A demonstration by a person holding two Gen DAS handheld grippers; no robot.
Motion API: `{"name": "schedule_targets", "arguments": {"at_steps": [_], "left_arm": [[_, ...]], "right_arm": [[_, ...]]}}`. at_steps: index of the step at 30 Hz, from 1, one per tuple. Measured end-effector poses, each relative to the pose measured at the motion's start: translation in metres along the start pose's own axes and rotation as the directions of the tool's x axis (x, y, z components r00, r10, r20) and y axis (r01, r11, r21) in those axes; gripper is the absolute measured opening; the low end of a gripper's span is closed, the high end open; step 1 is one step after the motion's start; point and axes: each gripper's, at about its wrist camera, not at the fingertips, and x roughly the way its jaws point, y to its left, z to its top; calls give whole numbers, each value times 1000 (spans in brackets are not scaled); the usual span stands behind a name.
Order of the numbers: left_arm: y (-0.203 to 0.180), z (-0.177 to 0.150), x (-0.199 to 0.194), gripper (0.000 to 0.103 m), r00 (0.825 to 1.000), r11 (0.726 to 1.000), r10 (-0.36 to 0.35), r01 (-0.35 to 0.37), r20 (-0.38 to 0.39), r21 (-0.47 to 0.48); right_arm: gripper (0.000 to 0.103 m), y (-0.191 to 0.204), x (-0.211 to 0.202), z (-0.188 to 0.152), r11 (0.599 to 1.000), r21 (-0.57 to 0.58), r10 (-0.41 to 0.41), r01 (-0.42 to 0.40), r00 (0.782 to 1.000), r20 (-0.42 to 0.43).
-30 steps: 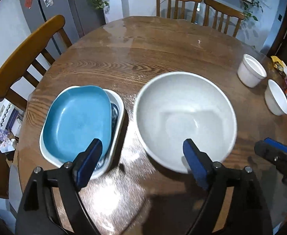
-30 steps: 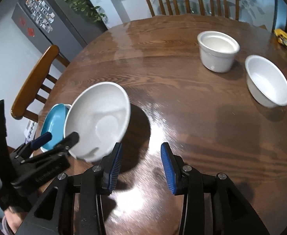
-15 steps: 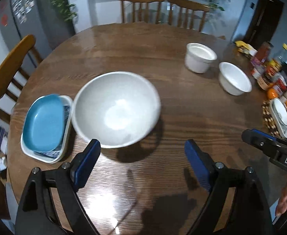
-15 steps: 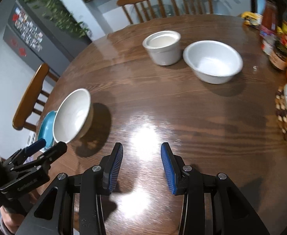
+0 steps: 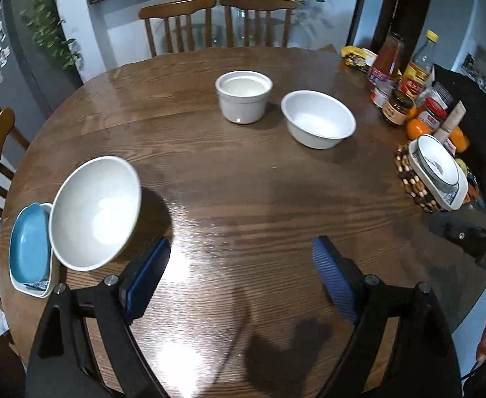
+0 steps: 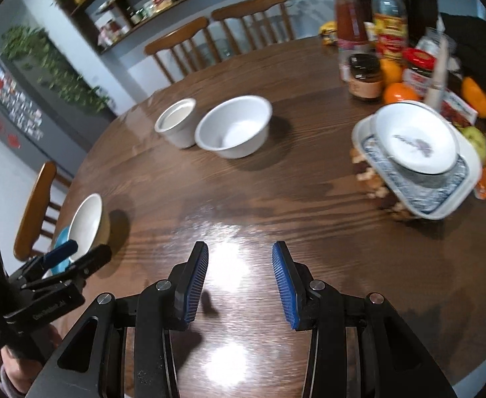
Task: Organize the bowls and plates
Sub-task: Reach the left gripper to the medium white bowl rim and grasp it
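Both grippers hang empty over the round table (image 5: 243,179), fingers spread.

The left gripper (image 5: 243,275) sits at the bottom of its view, blue pads wide apart; the right gripper (image 6: 239,285) likewise. At lower left of the left view, a big bowl (image 5: 93,212) stands beside a blue plate (image 5: 29,243) stacked in a white dish (image 5: 48,290). Upper centre: a pot (image 5: 243,96) near a white bowl (image 5: 317,119). At the right edge, a small bowl (image 6: 415,141) rests in a patterned dish (image 6: 442,195), with jars (image 6: 364,76) behind.
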Motion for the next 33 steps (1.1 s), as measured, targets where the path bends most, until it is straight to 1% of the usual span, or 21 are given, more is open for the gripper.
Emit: {"name": "schedule_targets", "arguments": {"at_steps": [3,6,10,12,16,20,22,25,29,33], "left_arm": [[-8,2,0,87,1000,1000,-1,1,6,10],[-13,12,1,87,1000,1000,-1,1,16,9],[-16,33,-4,87,998,1000,25,-25,66,4],[-17,47,-6,87,995,999,32,-32,92,5],[-15,75,5,87,994,999,45,-42,96,-29],[-19,100,25,88,993,997,66,-63,100,-36],[-23,112,45,87,993,996,87,-84,78,-38],[-27,120,73,87,995,995,96,-95,32,-36],[-29,123,102,87,997,996,74,-75,-29,-53],[-34,127,124,87,996,996,67,-70,-60,-46]], "right_arm": [[41,-13,-6,3,1000,10,3,-3,1000,13],[41,-20,-12,6,1000,5,10,-10,999,33],[41,-23,-19,16,1000,-12,14,-13,998,60],[41,-22,-20,26,999,-31,15,-13,997,74],[41,-22,-15,52,998,-55,5,0,996,87],[41,-22,3,83,998,-61,-16,21,997,73],[41,-20,17,97,998,-55,-13,17,998,57],[41,-17,43,113,999,-44,-24,25,999,23],[41,-11,82,125,999,-48,-27,26,999,-27],[41,-12,116,131,999,-45,-34,31,996,-76]]}}
